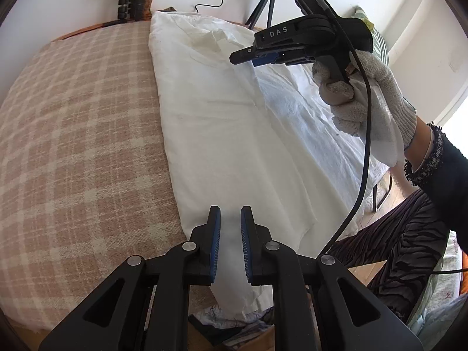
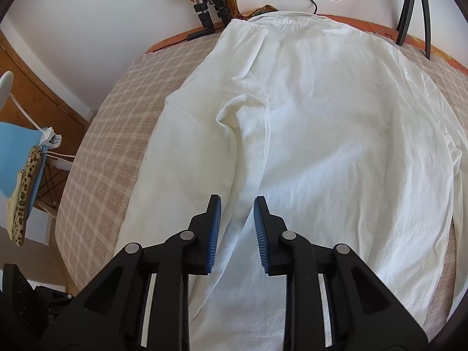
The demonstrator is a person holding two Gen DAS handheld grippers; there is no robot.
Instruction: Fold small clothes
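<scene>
Shirt (image 2: 336, 146) hem cut off below; left gripper (image 1: 231, 242) slightly spread, right gripper (image 2: 235, 231) spread, neither pinching.

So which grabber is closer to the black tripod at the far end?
Right. The right gripper hangs above the white shirt, just below the tripod. The left gripper sits back at the shirt's near end.

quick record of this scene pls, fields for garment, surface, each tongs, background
garment: white shirt, spread out, left side folded in, collar at the far end
surface: plaid cloth under the shirt
left tongs: open, over the shirt's near edge, pads not pressing
right tongs: open, above the shirt, holding nothing
right hand: white glove, gripping the handle
background: tripod by the wall
</scene>
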